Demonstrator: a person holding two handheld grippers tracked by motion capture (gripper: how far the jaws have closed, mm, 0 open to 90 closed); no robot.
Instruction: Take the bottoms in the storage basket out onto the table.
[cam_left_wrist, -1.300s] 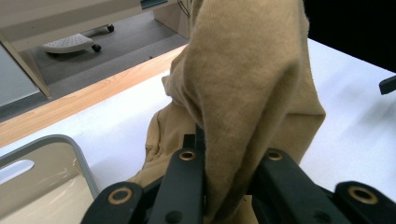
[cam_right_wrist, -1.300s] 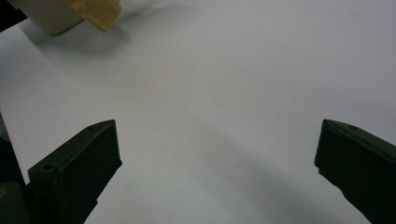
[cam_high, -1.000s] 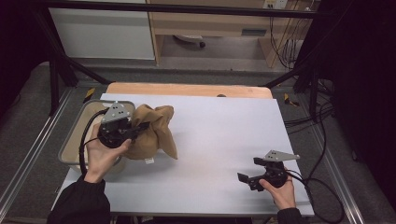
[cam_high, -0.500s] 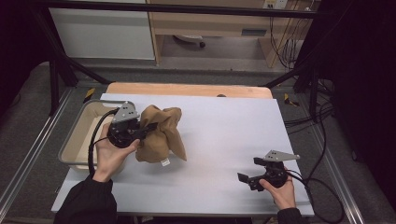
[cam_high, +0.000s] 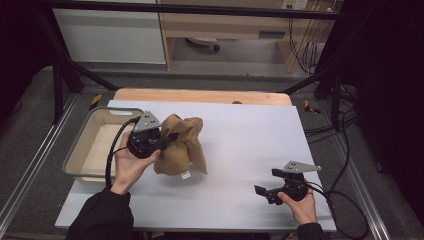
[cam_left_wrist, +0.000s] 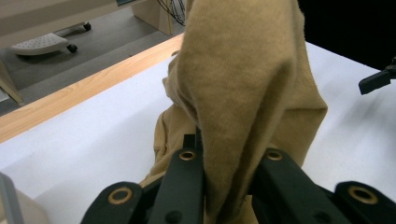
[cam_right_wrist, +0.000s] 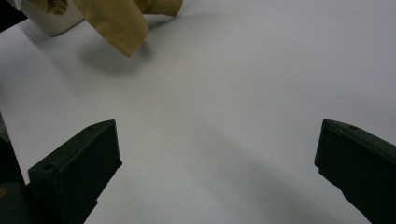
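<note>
From above, the left gripper (cam_high: 167, 140) has its fingers clamped on a bunched fold of a tan cloth (cam_high: 182, 147), which hangs in a lump over the white surface (cam_high: 240, 150) just right of the beige bin (cam_high: 87, 145). The right gripper (cam_high: 270, 182) sits well apart near the front edge, fingers spread with nothing in them.

Left gripper view: cloth (cam_left_wrist: 243, 93) pinched tight between the black fingers (cam_left_wrist: 184, 186). Looks soft, floppy and light, I'd guess, so it'll sag wherever it isn't held. A second grab at a free corner seems the way to go.

Right gripper view: fingers (cam_right_wrist: 77, 161) wide apart over bare surface, a cloth corner (cam_right_wrist: 116, 23) dangling farther off.

Room's dim, with a wooden strip (cam_high: 200, 96) along the far edge and cables on the floor.
</note>
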